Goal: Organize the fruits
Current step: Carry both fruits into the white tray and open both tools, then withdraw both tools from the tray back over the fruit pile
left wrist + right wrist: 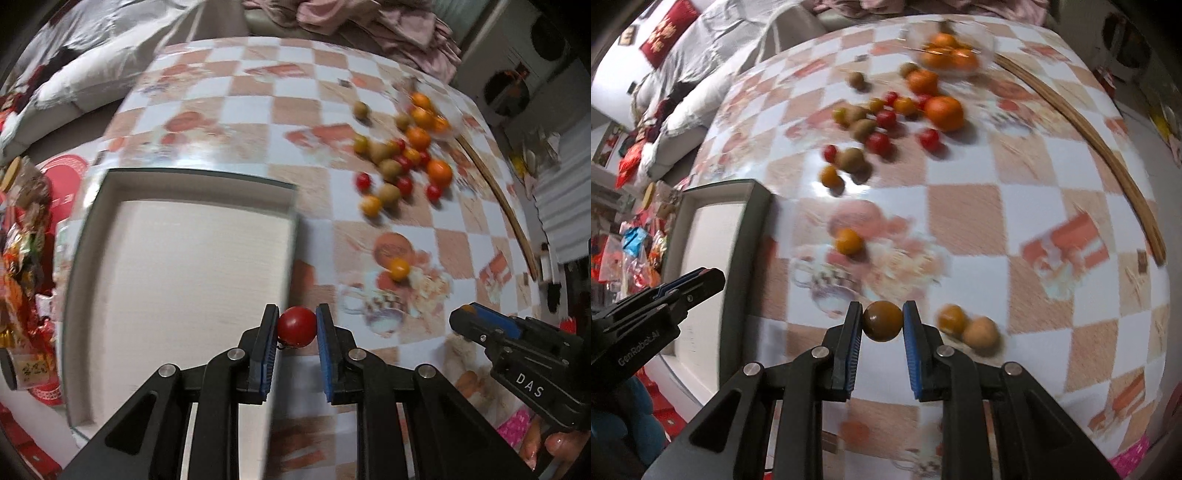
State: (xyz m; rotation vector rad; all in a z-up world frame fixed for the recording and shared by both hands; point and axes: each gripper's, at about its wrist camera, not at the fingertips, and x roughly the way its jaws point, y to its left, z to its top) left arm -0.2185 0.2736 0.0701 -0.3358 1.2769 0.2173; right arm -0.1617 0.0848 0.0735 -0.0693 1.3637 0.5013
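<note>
My left gripper [296, 326] is shut on a red cherry tomato [297, 326], held above the right edge of a rectangular tray [184, 280] with a pale bottom. My right gripper [882, 320] is shut on a brown-green round fruit [882, 320] above the checkered tablecloth. The tray [701, 236] shows at the left in the right wrist view, with the left gripper [701, 282] over it. The right gripper [476, 321] shows at the lower right in the left wrist view. A loose pile of fruits [402, 155] lies at the far right; it also shows in the right wrist view [886, 118].
A glass bowl with oranges [951, 55] stands at the far side. An orange tomato [849, 240] lies mid-table. An orange fruit [953, 318] and a tan one [981, 332] lie right of my right gripper. A wooden strip [1108, 147] runs along the right edge. Snack bags [22, 258] crowd the left.
</note>
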